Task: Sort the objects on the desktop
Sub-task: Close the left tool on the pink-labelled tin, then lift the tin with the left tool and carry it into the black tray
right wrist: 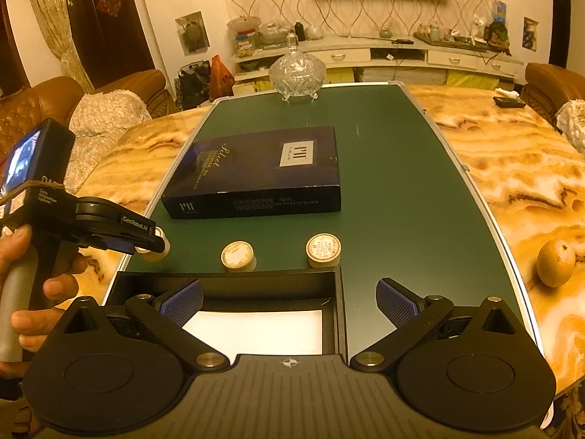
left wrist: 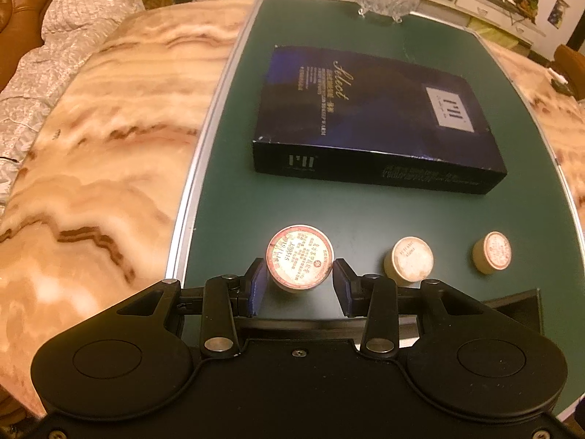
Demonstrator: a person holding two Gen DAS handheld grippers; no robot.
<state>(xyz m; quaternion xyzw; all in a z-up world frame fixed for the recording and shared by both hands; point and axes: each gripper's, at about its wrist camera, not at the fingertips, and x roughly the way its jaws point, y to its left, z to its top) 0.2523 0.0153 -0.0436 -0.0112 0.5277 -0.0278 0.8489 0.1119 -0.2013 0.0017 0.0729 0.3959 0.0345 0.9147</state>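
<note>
Green mat (left wrist: 365,216) fills my left wrist view. My left gripper (left wrist: 299,285) is clenched on the largest round tub (left wrist: 299,254), upright, its printed lid facing up. Two smaller tubs (left wrist: 412,260) (left wrist: 493,252) stand to its right, apart, and a dark blue box (left wrist: 369,120) lies flat beyond them.

From the right wrist view, my right gripper (right wrist: 290,303) is released, spread wide over an open black tray (right wrist: 340,292). A glass bowl (right wrist: 297,73) stands far back, and an orange (right wrist: 555,262) rests on the marble table (right wrist: 512,168).
</note>
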